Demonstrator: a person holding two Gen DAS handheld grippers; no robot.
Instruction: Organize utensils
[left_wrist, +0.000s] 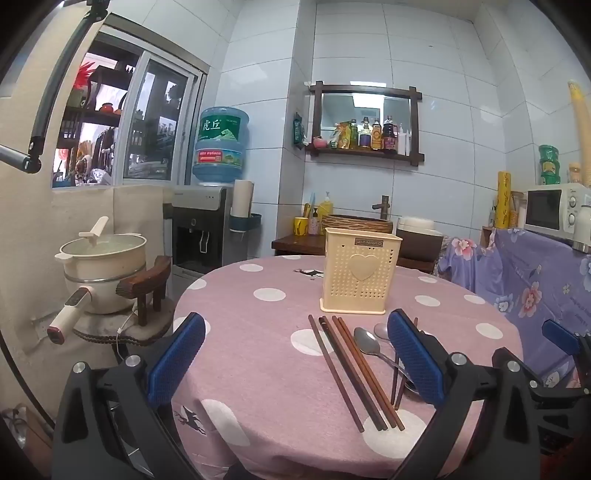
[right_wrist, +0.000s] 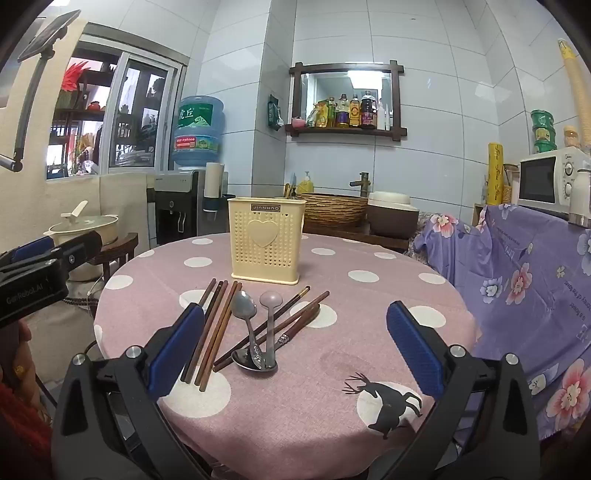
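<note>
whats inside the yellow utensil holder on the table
Nothing sticks out above the rim of the utensil holder; its perforated walls hide the inside. The chopsticks and spoons lie on the tablecloth.

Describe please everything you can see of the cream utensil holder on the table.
The utensil holder is a cream plastic box, open at the top, with perforated walls, a raised heart on its front and a small dark label above. It stands upright on the pink dotted tablecloth, behind the loose chopsticks and spoons, touching neither. Nothing shows above its rim.

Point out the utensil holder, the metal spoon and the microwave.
Utensil holder (right_wrist: 263, 236): right wrist view, on the heart on its front wall.
Metal spoon (right_wrist: 243, 305): right wrist view, on its bowl.
Microwave (right_wrist: 537, 181): right wrist view, on its door window.
</note>
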